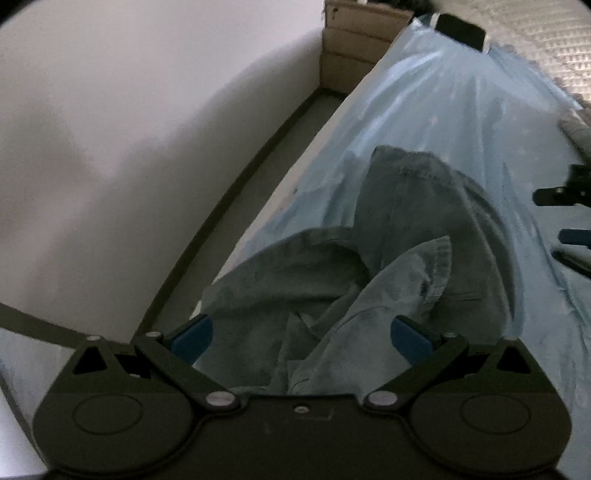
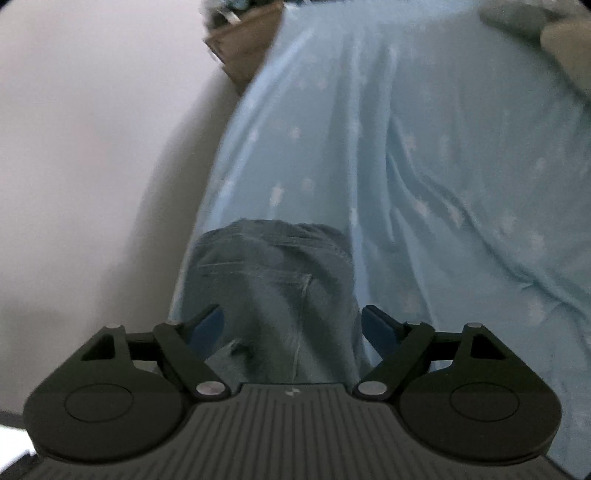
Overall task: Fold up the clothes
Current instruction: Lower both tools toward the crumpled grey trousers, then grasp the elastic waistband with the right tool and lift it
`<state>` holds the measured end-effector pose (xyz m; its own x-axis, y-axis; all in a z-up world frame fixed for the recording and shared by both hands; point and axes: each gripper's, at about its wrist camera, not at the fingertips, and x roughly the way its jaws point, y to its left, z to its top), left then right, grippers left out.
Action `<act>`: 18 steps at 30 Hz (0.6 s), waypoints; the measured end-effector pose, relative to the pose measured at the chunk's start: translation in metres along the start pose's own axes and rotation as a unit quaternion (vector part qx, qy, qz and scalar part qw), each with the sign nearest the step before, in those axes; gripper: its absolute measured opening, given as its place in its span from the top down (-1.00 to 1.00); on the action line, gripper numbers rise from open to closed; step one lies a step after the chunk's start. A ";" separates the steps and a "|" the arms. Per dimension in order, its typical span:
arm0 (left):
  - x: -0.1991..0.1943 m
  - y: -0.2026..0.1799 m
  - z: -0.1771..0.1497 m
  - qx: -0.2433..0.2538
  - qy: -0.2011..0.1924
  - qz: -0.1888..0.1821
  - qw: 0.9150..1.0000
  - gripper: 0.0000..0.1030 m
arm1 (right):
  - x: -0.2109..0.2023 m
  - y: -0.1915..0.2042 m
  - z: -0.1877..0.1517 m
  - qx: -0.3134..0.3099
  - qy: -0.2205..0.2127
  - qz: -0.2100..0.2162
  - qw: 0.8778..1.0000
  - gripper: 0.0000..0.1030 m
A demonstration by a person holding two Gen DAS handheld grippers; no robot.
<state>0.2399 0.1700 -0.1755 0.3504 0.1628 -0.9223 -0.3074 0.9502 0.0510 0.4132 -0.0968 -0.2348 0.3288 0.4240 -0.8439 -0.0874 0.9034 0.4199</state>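
A crumpled pair of blue denim jeans [image 1: 406, 240] lies near the left edge of a bed covered by a light blue star-print sheet [image 1: 461, 110]. My left gripper [image 1: 301, 332] hangs over the bunched near end of the jeans, jaws wide apart, pads clear of the cloth. In the right wrist view the jeans [image 2: 269, 273] show a seam and pocket line. My right gripper [image 2: 293, 328] is above them, jaws spread with denim below the gap, not pinched. The right gripper [image 1: 565, 214] also shows at the right edge of the left wrist view.
A pale wall [image 1: 129, 129] and dark skirting run along the bed's left side. A cardboard box [image 1: 354, 48] stands at the far corner, with a dark object [image 1: 461, 27] on the bed's far end. A grey pillow or blanket [image 2: 546, 33] lies far right.
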 end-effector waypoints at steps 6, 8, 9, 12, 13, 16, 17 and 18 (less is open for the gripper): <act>0.013 0.001 0.009 -0.020 0.022 0.026 0.999 -1.00 | 0.072 -0.015 0.026 0.005 0.037 -0.009 0.999 -0.59; 0.015 0.001 0.012 -0.020 0.021 0.042 0.999 -0.99 | 0.089 -0.017 0.031 0.006 0.042 -0.009 0.999 -0.59; 0.016 0.001 0.012 -0.021 0.021 0.046 0.999 -0.99 | 0.097 -0.018 0.032 0.007 0.044 -0.008 0.999 -0.59; 0.017 0.003 0.012 -0.031 0.028 0.045 0.998 -0.99 | 0.115 -0.020 0.034 0.028 0.056 0.025 0.998 -0.29; 0.017 0.003 0.011 -0.036 0.031 0.043 0.998 -0.99 | 0.117 -0.019 0.033 0.038 0.064 0.035 0.997 -0.19; 0.014 0.002 0.011 -0.047 0.035 0.035 0.998 -0.99 | 0.113 -0.012 0.030 0.047 0.068 0.045 0.996 0.35; 0.012 0.001 0.012 -0.051 0.033 0.032 0.998 -0.99 | 0.106 -0.009 0.029 0.045 0.061 0.043 0.996 0.58; 0.010 -0.001 0.012 -0.053 0.030 0.029 0.998 -0.99 | 0.098 -0.008 0.027 0.053 0.055 0.047 0.996 0.66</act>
<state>0.2541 0.1742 -0.1800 0.2774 0.1976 -0.9402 -0.4183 0.9059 0.0670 0.4717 -0.0648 -0.3117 0.2192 0.5164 -0.8278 -0.0123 0.8498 0.5269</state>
